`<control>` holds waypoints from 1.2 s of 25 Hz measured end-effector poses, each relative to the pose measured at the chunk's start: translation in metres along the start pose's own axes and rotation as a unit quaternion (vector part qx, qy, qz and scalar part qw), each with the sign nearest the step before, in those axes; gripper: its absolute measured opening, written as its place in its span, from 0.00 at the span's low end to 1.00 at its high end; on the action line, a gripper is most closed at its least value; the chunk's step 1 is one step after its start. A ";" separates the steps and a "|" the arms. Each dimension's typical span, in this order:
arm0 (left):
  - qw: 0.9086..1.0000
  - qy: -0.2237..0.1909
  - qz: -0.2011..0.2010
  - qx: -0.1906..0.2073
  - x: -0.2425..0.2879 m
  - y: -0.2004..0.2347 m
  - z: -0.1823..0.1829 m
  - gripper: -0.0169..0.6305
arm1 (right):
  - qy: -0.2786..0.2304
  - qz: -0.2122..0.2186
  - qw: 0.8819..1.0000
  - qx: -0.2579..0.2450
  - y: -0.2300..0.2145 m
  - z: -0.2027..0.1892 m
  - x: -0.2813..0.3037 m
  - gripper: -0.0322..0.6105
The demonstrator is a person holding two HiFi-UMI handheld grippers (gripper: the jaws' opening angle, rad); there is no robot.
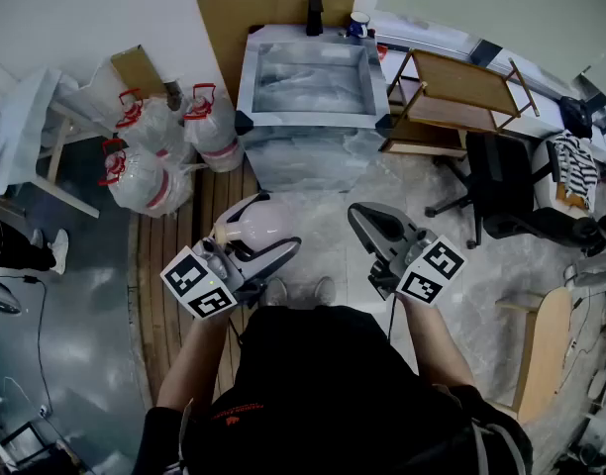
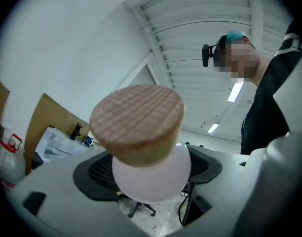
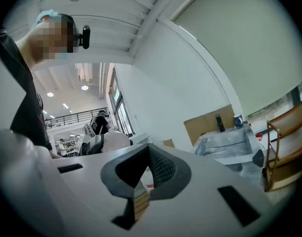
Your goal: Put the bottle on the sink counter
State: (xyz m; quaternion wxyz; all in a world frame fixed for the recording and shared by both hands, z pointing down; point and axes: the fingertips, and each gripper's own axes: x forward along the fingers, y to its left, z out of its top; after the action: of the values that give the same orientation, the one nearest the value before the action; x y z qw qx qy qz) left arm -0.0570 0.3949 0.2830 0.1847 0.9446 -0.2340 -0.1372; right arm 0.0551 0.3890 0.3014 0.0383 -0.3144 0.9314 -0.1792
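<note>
The person stands facing the steel sink (image 1: 313,151) with both elbows bent, holding a claw out in each hand, about level. The left gripper (image 1: 266,234) is clamped wide around the pink bottle (image 1: 268,216). The bottle is up in the air, well short of the sink. It is tipped over. Its wooden cap (image 2: 136,120) points back at the person and its round bottom points toward the sink. The right gripper (image 1: 362,216) is beside it, jaws pressed together with nothing in them. Left of the sink sit big water jugs (image 1: 150,127) with red handles. Right of the sink stand a wooden rack (image 1: 452,97) and a black chair (image 1: 506,191). A black tap (image 1: 314,15) stands at the sink's back edge.
</note>
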 end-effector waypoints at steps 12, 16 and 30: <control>1.000 0.002 0.010 0.001 0.005 0.001 -0.005 0.64 | -0.009 0.009 1.000 0.013 -0.007 0.002 -0.001 0.06; 1.000 -0.001 0.019 0.005 0.015 -0.005 -0.010 0.64 | -0.007 0.017 1.000 0.013 -0.017 0.002 -0.013 0.06; 0.999 0.000 0.040 0.017 0.057 -0.030 -0.031 0.64 | -0.011 0.034 0.999 0.012 -0.051 0.013 -0.063 0.06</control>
State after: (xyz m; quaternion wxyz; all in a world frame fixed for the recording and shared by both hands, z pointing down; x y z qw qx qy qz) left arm 0.0140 0.4003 0.2882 0.1745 0.9374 -0.2739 -0.1255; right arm 0.1367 0.3853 0.3053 0.0580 -0.2838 0.9389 -0.1857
